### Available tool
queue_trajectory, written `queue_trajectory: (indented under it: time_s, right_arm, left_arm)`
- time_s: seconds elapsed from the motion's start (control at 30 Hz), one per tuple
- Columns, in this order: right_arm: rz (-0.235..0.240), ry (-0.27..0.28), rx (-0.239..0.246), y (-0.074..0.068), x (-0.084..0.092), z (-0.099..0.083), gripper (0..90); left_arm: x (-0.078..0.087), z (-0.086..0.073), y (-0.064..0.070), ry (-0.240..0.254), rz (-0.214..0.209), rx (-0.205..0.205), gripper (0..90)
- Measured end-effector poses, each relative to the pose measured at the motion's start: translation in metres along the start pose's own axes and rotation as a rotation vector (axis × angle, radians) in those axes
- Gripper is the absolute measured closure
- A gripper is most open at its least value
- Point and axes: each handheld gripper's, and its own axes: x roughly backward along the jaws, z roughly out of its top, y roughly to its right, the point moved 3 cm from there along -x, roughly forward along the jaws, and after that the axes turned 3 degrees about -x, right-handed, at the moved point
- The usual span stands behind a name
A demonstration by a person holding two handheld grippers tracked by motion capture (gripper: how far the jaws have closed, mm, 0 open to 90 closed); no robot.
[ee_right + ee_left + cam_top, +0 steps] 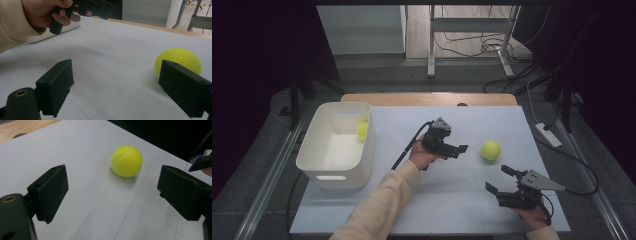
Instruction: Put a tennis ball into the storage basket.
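A yellow tennis ball (490,150) lies on the white table top right of centre. My left gripper (460,148) hovers just left of it, pointing at it. In the left gripper view its jaws stand open (112,185) with the ball (127,161) ahead and apart from them. My right gripper (498,179) rests open near the front right, below the ball. In the right gripper view its jaws (117,68) hold nothing, and the ball (178,58) sits partly behind the right jaw. A second yellow ball (362,130) lies inside the white bin (319,160).
The white bin stands at the table's left side. A wooden strip (429,98) runs along the far edge of the table. Cables and metal frame legs (431,50) lie on the floor beyond it. The left hand and its sleeve (15,22) show in the right gripper view.
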Motion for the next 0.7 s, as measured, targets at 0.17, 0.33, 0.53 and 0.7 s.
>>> queue_trajectory:
  time_s: [0.17, 0.33, 0.53, 0.7]
  right_arm:
    - [0.0, 0.001, 0.001, 0.0, 0.0, 0.0, 12.5]
    - [0.001, 0.002, 0.0, -0.001, 0.0, 0.0, 12.5]
    - [-0.002, 0.004, 0.0, -0.001, 0.001, 0.001, 12.5]
    - [-0.004, 0.009, 0.0, -0.001, 0.002, 0.001, 12.6]
  left_arm:
    - [-0.005, 0.001, 0.003, -0.004, -0.005, -0.013, 11.6]
    - [-0.011, 0.002, 0.005, -0.01, -0.011, -0.018, 11.6]
    - [-0.018, 0.007, 0.009, -0.007, -0.02, -0.023, 12.0]
    - [-0.023, 0.01, 0.013, -0.017, -0.028, -0.04, 11.9]
